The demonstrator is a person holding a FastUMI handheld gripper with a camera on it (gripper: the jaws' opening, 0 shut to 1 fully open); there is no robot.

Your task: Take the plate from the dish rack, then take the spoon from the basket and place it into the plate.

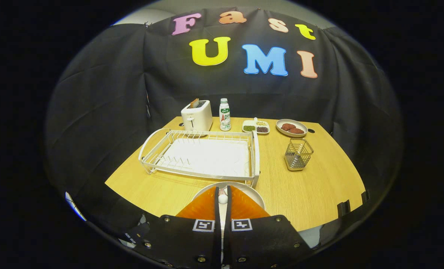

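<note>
A white plate (255, 195) lies on the wooden table just in front of the white dish rack (203, 155), whose bed holds nothing. My gripper (222, 191) hangs over the plate with its fingers nearly together. Between them sits a small white rounded piece, which looks like part of the spoon (222, 198); the rest of it is hidden by the fingers. The wire basket (298, 154) stands beyond the fingers to the right, apart from the rack, and I see no spoon handle rising from it.
Along the back of the table stand a white toaster (196, 116), a white bottle (225, 114), a small divided tray of beans (256, 127) and a plate with brown patties (292, 127). Bare table (311, 194) lies right of the plate.
</note>
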